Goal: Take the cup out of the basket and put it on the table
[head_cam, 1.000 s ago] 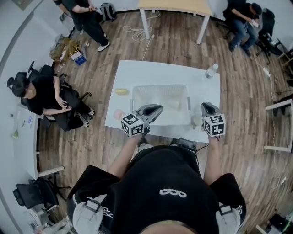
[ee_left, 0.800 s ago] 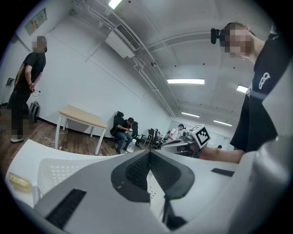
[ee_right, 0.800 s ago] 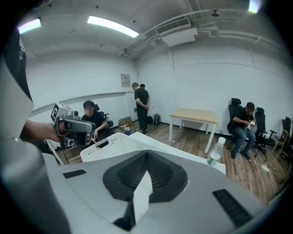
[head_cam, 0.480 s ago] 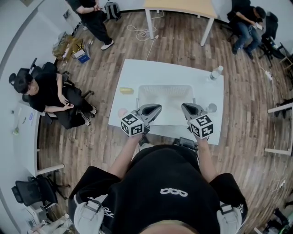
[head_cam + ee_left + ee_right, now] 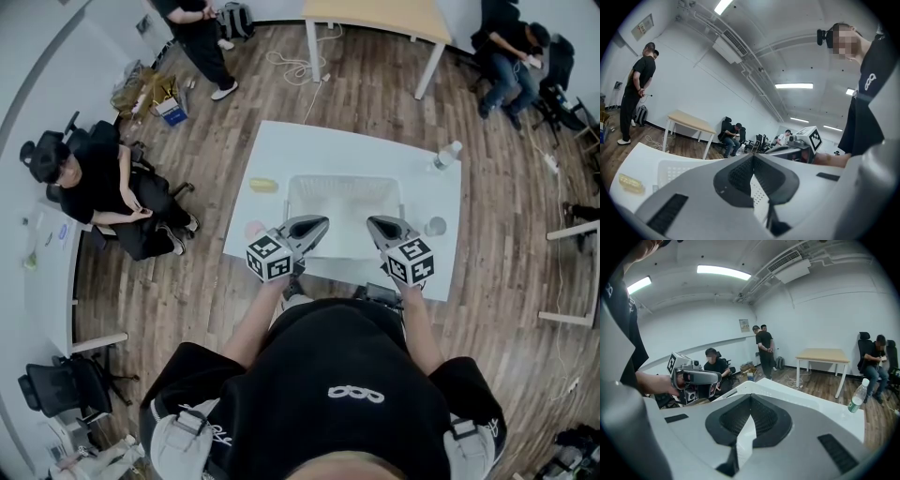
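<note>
A small pale cup (image 5: pixel 435 226) stands on the white table (image 5: pixel 281 155), to the right of the white mesh basket (image 5: pixel 343 184) and outside it. My left gripper (image 5: pixel 323 223) is shut with nothing in it, over the basket's front left corner. Over the front right corner my right gripper (image 5: pixel 372 223) is also shut and empty, a short way left of the cup. In the left gripper view the jaws (image 5: pixel 753 157) meet above the basket (image 5: pixel 675 169). The right gripper view shows closed jaws (image 5: pixel 750 398) over the table top.
A water bottle (image 5: pixel 447 155) stands at the table's far right corner. A yellow object (image 5: pixel 263 186) and a pink one (image 5: pixel 253 228) lie left of the basket. People sit and stand around the room; a wooden table (image 5: pixel 370 14) is behind.
My right gripper has moved left, away from the cup, to the basket's front right corner. The cup stays on the table. The left gripper has hardly moved.
</note>
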